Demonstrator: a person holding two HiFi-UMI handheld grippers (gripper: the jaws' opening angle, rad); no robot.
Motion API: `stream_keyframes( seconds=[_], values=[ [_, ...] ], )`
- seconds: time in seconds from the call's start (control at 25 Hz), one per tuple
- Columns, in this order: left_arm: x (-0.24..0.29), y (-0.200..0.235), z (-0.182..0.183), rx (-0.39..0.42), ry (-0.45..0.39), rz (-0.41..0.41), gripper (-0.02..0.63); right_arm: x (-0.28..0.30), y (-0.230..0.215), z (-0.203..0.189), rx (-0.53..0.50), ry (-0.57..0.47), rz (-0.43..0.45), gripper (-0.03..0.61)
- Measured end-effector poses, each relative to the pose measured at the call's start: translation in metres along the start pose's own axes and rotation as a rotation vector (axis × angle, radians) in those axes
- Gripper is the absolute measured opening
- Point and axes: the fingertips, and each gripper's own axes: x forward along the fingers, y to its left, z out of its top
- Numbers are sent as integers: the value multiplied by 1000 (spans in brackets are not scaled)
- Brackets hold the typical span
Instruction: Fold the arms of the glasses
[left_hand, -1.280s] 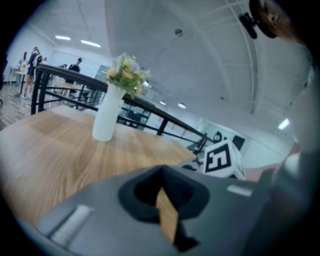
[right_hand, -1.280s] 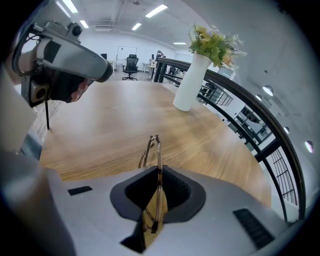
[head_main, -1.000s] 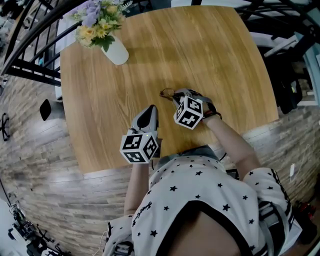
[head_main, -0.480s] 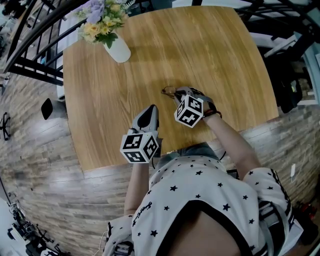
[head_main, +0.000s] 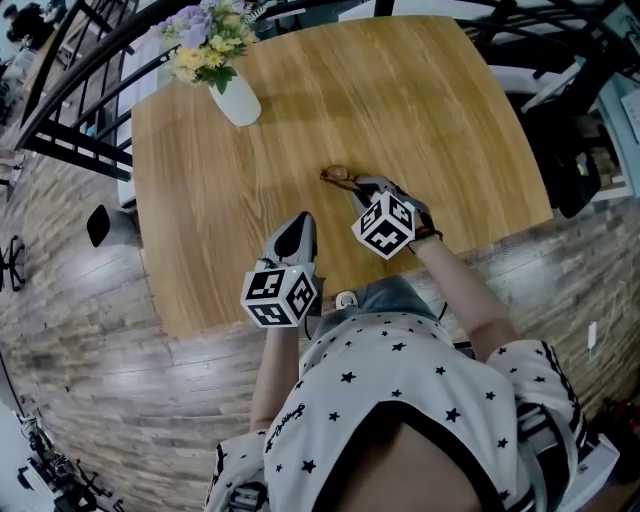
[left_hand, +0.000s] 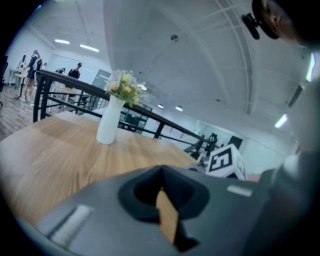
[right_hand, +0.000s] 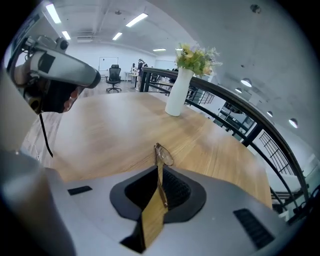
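Glasses (right_hand: 163, 156): likely light, thin, fragile; pinched edge-on in right gripper (right_hand: 159, 174), protruding beyond its tips; best held by frame near hinge. Left gripper (left_hand: 161, 176): clenched shut, empty

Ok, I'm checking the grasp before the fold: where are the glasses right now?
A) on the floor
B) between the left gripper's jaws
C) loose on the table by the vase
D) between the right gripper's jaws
D: the right gripper view shows the glasses sticking out from between the closed jaws of the right gripper, while the left gripper is shut on nothing.
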Motion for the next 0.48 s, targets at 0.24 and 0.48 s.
stream_keyframes(
  seconds=[0.24, 0.48],
  values=[
    [-17, -13, -3, 24, -17, -16, 6, -43, 16, 11, 152, -111, -17, 26],
    [-32, -24, -10, 42, -28, -20, 6, -87, 34, 27, 229, -245, -21, 26]
  ],
)
